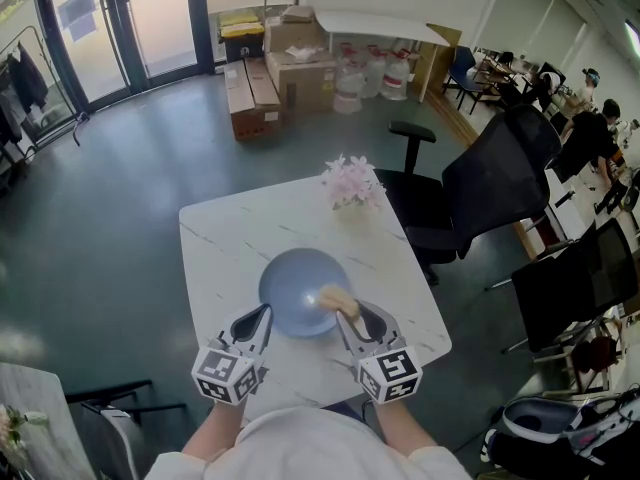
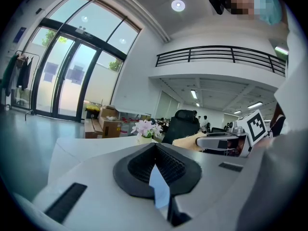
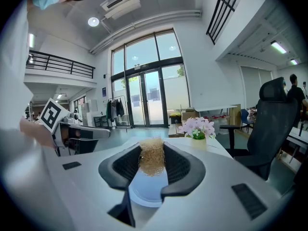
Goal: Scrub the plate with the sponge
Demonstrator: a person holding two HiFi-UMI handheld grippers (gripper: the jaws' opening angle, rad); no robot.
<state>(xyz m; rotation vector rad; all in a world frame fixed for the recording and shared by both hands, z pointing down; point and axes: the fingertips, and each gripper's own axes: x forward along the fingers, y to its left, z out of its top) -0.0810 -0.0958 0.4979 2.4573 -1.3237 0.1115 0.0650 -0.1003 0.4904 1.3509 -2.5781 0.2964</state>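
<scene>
Our plate (image 1: pixel 298 290) was round, pale blue and shallow, and it lay near the front edge of the white marbled surface (image 1: pixel 230 238). Our left tool (image 1: pixel 262 316) pinched its rim. Our right tool (image 1: pixel 350 315) pinched a tan, fibrous sponge (image 1: pixel 335 297) over the plate's right part. Pink flowers (image 1: pixel 350 181) stood at the far edge. Beyond were a grey floor (image 1: pixel 120 168), cardboard boxes (image 1: pixel 290 68), glass doors (image 1: pixel 130 18) and a black office chair (image 1: pixel 480 188).

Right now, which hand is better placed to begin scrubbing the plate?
The right. The right tongs are shut on the sponge, which is over the near-right part of the plate. The left tongs are clamped on the plate's near rim, steadying it, and hold no sponge.
</scene>
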